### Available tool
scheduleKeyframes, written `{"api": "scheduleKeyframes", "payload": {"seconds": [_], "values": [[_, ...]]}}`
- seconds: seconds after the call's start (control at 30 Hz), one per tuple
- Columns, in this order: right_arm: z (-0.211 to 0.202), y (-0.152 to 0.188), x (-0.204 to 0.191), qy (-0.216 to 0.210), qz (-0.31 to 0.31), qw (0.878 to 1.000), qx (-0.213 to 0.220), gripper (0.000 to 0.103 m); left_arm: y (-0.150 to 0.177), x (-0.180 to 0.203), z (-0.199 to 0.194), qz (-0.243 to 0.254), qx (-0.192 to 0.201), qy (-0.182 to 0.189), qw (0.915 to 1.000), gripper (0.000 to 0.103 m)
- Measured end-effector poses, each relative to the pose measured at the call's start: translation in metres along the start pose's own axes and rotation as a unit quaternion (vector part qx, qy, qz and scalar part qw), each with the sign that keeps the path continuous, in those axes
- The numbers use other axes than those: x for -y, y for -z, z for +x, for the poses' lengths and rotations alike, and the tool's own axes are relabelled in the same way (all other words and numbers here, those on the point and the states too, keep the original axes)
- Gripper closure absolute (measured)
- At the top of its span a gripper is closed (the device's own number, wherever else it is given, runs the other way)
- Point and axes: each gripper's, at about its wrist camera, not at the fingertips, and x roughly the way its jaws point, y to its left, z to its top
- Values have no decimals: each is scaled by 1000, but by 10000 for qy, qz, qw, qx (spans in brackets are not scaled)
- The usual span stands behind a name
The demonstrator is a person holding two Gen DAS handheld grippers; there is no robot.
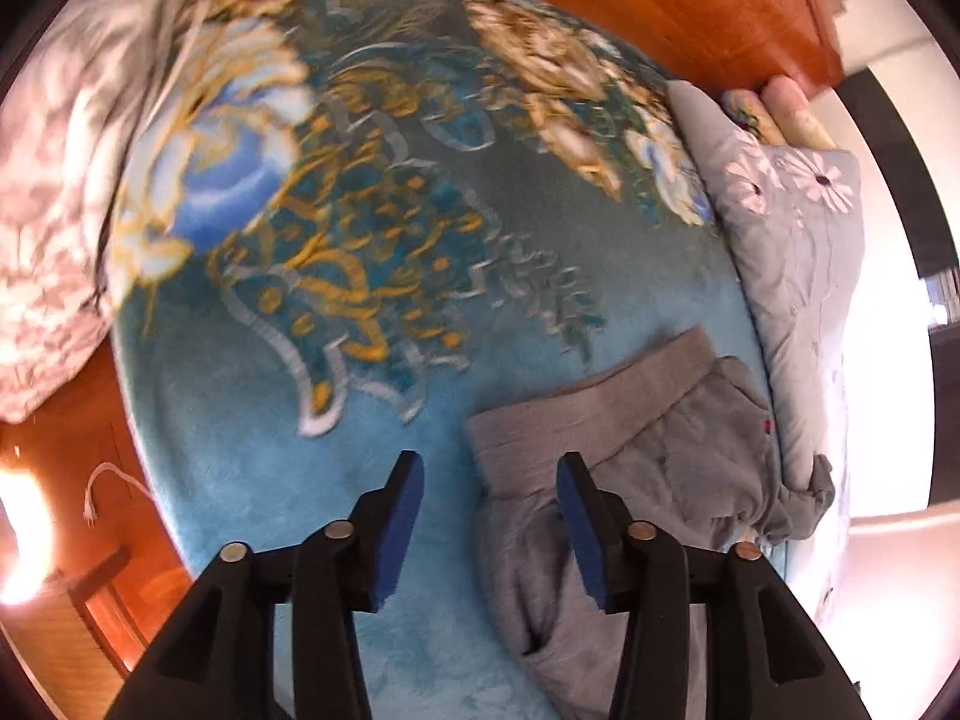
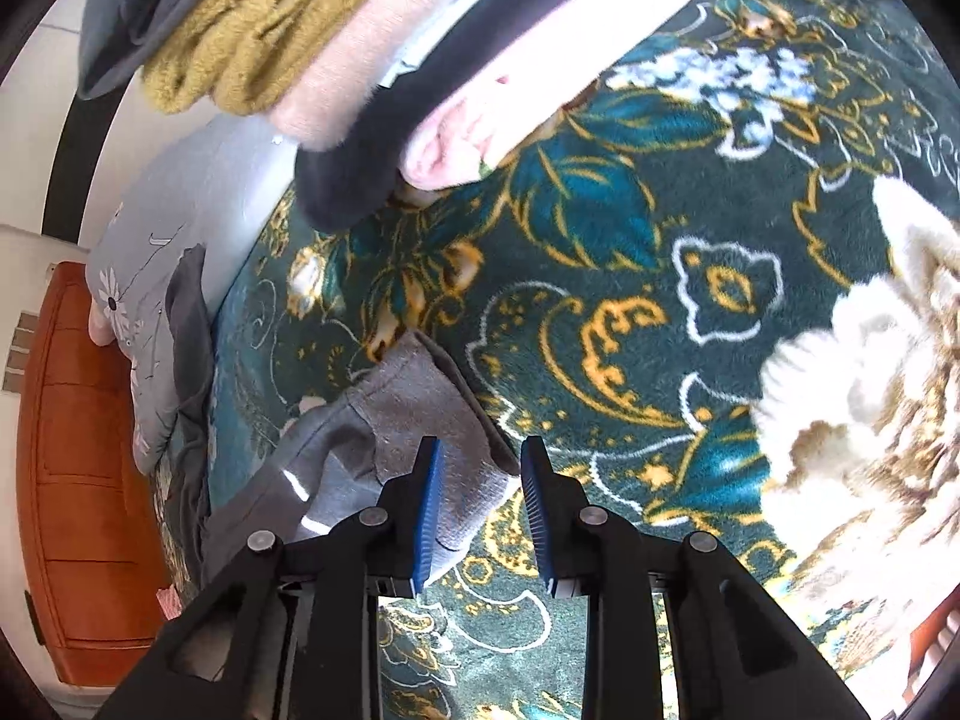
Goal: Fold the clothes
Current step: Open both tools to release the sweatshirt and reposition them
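Open blanket [image 1: 372,276] lies free from nine to twelve o'clock; grey pillow [image 1: 798,276] blocks three o'clock; stacked clothes [image 2: 336,48] crowd eleven o'clock, perhaps overhanging the blanket's edge.

Teal floral blanket [image 1: 372,252] at centre; grey daisy-print pillow [image 1: 798,276] at 3 o'clock; white crumpled quilt [image 1: 66,192] at 9 o'clock; wooden headboard [image 1: 648,6] at 1 o'clock.

The left gripper [image 1: 489,468] is pointing steeply downward, its two black arms spreading apart and the blue pads [image 1: 403,531] facing each other across a wide, empty gap. The right gripper [image 2: 480,456] is angling down likewise, its blue-lined jaws standing narrowly apart, gripping nothing. No hand or sleeve is showing in either view.
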Motion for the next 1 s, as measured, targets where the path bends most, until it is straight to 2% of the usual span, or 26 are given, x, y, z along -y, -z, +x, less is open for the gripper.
{"api": "scheduleKeyframes", "payload": {"seconds": [0.13,0.23,0.43,0.6,0.73,0.83,1.0], "values": [[23,-3,-51,-469,-258,9985,-79,75,-7,44,14,486,-128,-8,9987,51],[52,-3,-102,-852,-626,9938,-336,70,-16,79,31,870,-212,-139,9959,49],[122,3,-202,-1371,-1171,9786,-993,64,-33,123,67,1076,-335,-342,9930,46],[176,-2,-270,-1295,-1637,9693,-1301,62,-50,151,107,1491,-370,-757,9852,45],[212,-18,-309,-1209,-1726,9673,-1412,62,-64,169,137,1725,-437,-755,9811,45],[239,-35,-339,-1136,-1800,9678,-1340,62,-71,179,154,1898,-488,-682,9782,44],[286,-70,-373,-1085,-1532,9754,-1153,62,-72,186,171,2025,-577,-609,9757,42]]}}
